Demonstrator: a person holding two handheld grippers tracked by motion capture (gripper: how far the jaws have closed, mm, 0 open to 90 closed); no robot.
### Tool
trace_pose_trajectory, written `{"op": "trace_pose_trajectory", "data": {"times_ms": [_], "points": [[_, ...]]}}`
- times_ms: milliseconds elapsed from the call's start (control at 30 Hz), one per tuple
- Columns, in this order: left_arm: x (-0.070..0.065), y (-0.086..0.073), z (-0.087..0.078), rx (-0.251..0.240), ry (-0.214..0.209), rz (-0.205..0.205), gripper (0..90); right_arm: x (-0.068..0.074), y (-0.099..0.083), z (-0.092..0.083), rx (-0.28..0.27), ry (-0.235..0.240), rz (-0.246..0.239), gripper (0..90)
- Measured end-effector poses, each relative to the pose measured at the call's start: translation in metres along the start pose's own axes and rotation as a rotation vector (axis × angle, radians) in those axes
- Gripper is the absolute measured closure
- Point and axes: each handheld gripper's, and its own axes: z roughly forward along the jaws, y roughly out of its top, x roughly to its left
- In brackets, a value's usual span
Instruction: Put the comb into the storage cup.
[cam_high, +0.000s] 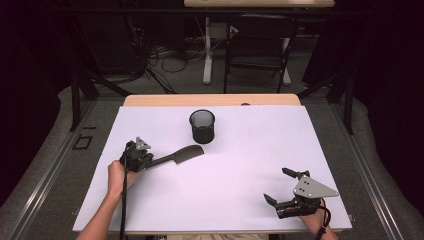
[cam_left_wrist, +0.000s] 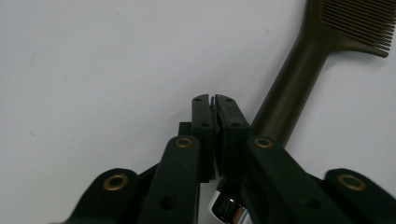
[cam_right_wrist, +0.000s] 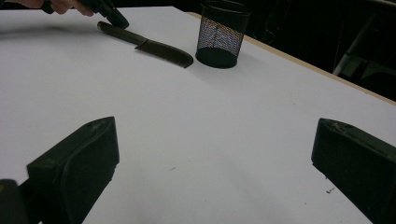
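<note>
A dark comb (cam_high: 180, 155) lies flat on the white table (cam_high: 225, 200), its teeth end toward a black mesh cup (cam_high: 202, 126) standing upright behind it. My left gripper (cam_high: 150, 161) rests at the comb's handle end. In the left gripper view its jaws (cam_left_wrist: 214, 100) stand together with just a thin slit and nothing between them, while the comb handle (cam_left_wrist: 299, 79) runs past beside the right-hand jaw. My right gripper (cam_high: 276, 185) sits near the front right of the table, open and empty. The right gripper view (cam_right_wrist: 212, 128) looks across at the comb (cam_right_wrist: 154, 46) and cup (cam_right_wrist: 220, 35).
The table's wooden far edge (cam_high: 210, 100) runs behind the cup. Beyond it are a white desk leg (cam_high: 207, 55), a dark chair frame (cam_high: 257, 55) and cables on the floor. Black stand legs flank the table's back corners.
</note>
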Motion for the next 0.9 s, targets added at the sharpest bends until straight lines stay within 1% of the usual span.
{"op": "trace_pose_trajectory", "data": {"times_ms": [33, 67, 100, 133, 200, 233, 300, 333, 367, 400, 433, 500, 567, 600, 633, 667, 700, 733, 767, 800, 900], "points": [[0.000, 0.001, -0.003, -0.009, 0.007, 0.006, 79.5, 0.000, 0.000, 0.000, -0.001, -0.001, 0.000, 0.4], [0.001, 0.002, -0.004, -0.023, 0.007, 0.004, 76.8, 0.000, 0.000, 0.001, -0.002, -0.001, -0.001, 0.4], [0.003, 0.003, -0.008, -0.051, 0.010, 0.001, 74.5, 0.000, 0.000, 0.001, 0.000, 0.000, -0.001, 0.4], [0.004, 0.003, -0.010, -0.073, 0.001, -0.002, 70.9, 0.000, 0.000, 0.001, 0.001, 0.001, 0.000, 0.4], [0.006, 0.004, -0.011, -0.087, -0.015, 0.000, 64.3, 0.000, 0.000, 0.001, 0.002, 0.002, 0.002, 0.4], [0.007, 0.004, -0.012, -0.091, -0.018, 0.006, 60.5, 0.000, 0.000, 0.001, 0.002, 0.002, 0.004, 0.4], [0.008, 0.003, -0.012, -0.091, -0.026, 0.000, 59.5, 0.000, 0.000, 0.001, 0.001, 0.001, 0.004, 0.4], [0.008, 0.004, -0.011, -0.085, -0.030, -0.001, 51.2, -0.001, 0.000, 0.001, 0.002, 0.002, 0.005, 0.4], [0.008, 0.004, -0.011, -0.085, -0.030, -0.001, 49.4, -0.001, 0.000, 0.001, 0.002, 0.002, 0.005, 0.4], [0.008, 0.005, -0.011, -0.081, -0.032, 0.003, 44.0, -0.001, -0.001, 0.001, 0.000, 0.003, 0.006, 0.4], [0.008, 0.005, -0.011, -0.086, -0.035, 0.001, 39.9, -0.001, 0.000, 0.001, 0.004, 0.004, 0.004, 0.4], [0.008, 0.006, -0.013, -0.104, -0.055, -0.001, 33.9, -0.001, -0.001, 0.001, 0.004, 0.003, 0.004, 0.4], [0.009, 0.008, -0.015, -0.113, -0.062, 0.003, 26.6, -0.001, -0.001, 0.002, 0.000, 0.005, 0.008, 0.4], [0.009, 0.008, -0.015, -0.113, -0.062, 0.003, 24.4, -0.001, -0.001, 0.002, 0.000, 0.005, 0.008, 0.4], [0.009, 0.008, -0.017, -0.126, -0.063, 0.004, 21.9, -0.001, -0.001, 0.002, 0.001, 0.006, 0.010, 0.4], [0.010, 0.008, -0.018, -0.134, -0.074, 0.005, 18.9, -0.001, -0.001, 0.002, 0.001, 0.006, 0.008, 0.4], [0.010, 0.009, -0.019, -0.134, -0.083, 0.007, 17.2, -0.001, -0.001, 0.002, 0.002, 0.007, 0.008, 0.4], [0.010, 0.009, -0.020, -0.145, -0.086, 0.003, 15.7, -0.001, -0.001, 0.002, 0.002, 0.007, 0.008, 0.4], [0.010, 0.009, -0.020, -0.145, -0.086, 0.003, 14.7, -0.001, -0.001, 0.002, 0.003, 0.008, 0.009, 0.4], [0.011, 0.009, -0.021, -0.152, -0.102, 0.011, 13.8, -0.001, -0.001, 0.002, 0.002, 0.008, 0.008, 0.4], [0.011, 0.011, -0.022, -0.155, -0.112, 0.017, 9.4, -0.001, -0.001, 0.002, 0.003, 0.009, 0.007, 0.4]]}}
